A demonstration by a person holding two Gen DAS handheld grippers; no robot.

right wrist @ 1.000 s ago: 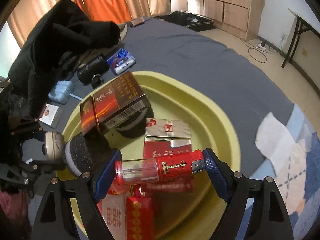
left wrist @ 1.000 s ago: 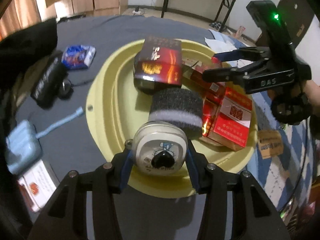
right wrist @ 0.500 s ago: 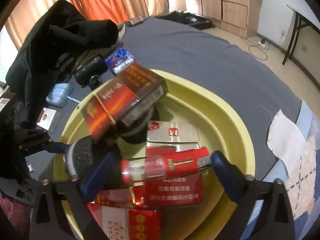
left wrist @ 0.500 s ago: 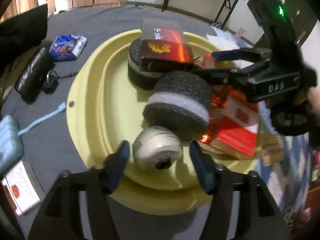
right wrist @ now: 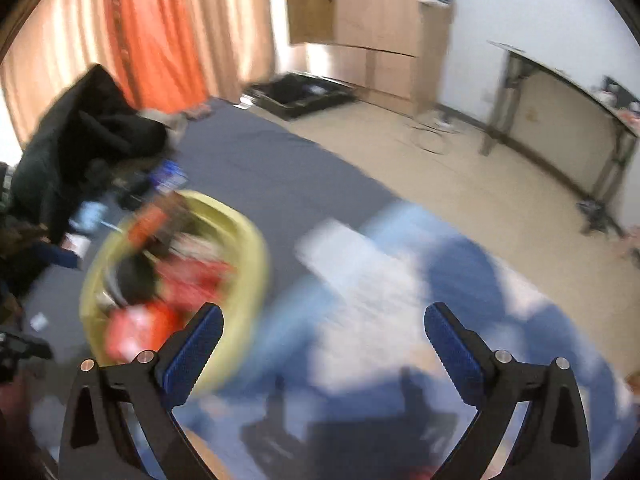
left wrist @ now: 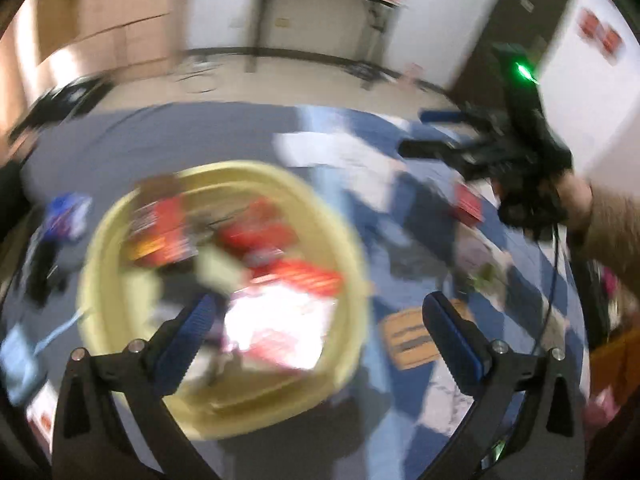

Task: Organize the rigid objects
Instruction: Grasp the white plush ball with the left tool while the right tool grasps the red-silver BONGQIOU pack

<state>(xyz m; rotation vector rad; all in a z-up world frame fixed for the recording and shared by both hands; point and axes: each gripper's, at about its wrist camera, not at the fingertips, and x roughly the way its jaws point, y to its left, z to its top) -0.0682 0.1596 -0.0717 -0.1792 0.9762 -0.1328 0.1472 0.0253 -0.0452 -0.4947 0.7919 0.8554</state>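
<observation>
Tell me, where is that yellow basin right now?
The yellow basin sits on the grey bed cover, lower left in both wrist views, full of red boxes, with the blue patterned blanket on its right.

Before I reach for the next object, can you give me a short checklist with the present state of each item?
1. Left claw open, nothing between the pads: ok.
2. Right claw open and empty: ok.
3. Yellow basin holds the red boxes: ok.
4. Both claws clear of the basin: ok.
5. Picture sharp enough to choose a target: not ok, blurred.
6. Next object identified: cannot tell.
</observation>
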